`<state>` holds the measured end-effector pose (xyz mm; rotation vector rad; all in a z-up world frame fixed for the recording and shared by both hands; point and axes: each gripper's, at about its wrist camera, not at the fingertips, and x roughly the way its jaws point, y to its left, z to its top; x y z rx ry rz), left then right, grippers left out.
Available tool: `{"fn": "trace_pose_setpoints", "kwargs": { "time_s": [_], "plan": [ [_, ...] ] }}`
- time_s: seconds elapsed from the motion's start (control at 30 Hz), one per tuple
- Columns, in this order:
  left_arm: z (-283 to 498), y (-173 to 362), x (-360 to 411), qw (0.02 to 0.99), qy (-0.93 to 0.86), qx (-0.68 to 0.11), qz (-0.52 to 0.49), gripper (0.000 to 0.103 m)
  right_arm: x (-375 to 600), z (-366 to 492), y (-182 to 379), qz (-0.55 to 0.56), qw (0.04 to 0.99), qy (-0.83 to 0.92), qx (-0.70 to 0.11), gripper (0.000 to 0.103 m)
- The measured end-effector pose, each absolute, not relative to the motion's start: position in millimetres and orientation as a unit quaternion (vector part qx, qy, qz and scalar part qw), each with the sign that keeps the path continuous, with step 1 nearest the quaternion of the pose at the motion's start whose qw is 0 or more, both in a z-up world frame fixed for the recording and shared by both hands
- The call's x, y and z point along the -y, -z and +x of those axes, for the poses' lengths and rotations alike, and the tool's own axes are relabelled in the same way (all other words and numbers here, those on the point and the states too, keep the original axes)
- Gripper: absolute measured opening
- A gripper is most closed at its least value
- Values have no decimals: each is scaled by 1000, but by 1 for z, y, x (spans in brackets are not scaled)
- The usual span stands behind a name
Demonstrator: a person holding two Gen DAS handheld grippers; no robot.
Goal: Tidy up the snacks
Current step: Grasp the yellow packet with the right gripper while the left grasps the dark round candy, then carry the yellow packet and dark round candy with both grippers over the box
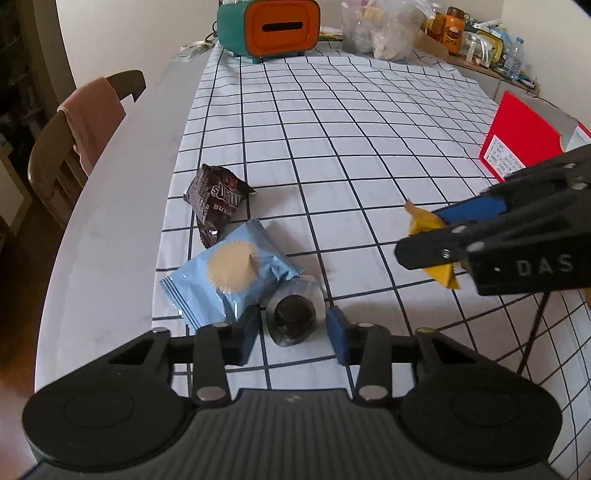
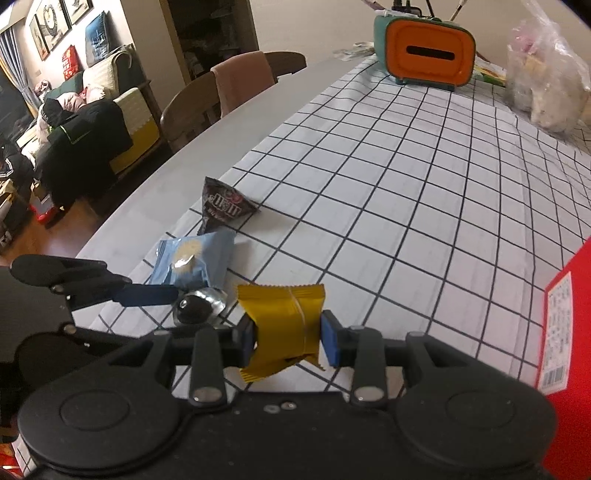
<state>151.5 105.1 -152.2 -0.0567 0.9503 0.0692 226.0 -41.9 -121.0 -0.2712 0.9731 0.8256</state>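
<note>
On the checked cloth [image 1: 369, 122] lie a brown chocolate packet [image 1: 216, 199] and a light blue packet [image 1: 229, 280]. Just right of the blue one sits a dark round snack in clear wrap [image 1: 293, 321]. My left gripper [image 1: 293, 332] is shut on it, a pad against each side of the wrap. In the right wrist view, one left finger [image 2: 147, 295] sits beside that snack [image 2: 195, 308]. My right gripper [image 2: 288, 336] is shut on a yellow packet [image 2: 284, 325], held clear of the cloth. In the left wrist view this gripper [image 1: 421, 236] and its yellow packet [image 1: 424, 221] hang at the right.
A red box [image 1: 517, 136] stands at the right edge of the table. At the far end are a teal and orange box [image 1: 273, 26], a clear plastic bag [image 1: 384, 33] and jars [image 1: 450, 29]. A chair [image 1: 81, 140] with a pink cloth is on the left.
</note>
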Motion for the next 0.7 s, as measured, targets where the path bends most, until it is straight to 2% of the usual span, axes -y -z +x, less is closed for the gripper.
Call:
{"fn": "trace_pose_setpoints", "kwargs": {
  "time_s": [0.4, 0.7],
  "plan": [
    [146, 143, -98, 892, -42, -450, -23, 32, 57, 212, 108, -119, 807, -373, -442, 36],
    [138, 113, -86, 899, -46, -436, -27, 32, 83, 199, 84, -113, 822, -362, -425, 36]
  ]
}}
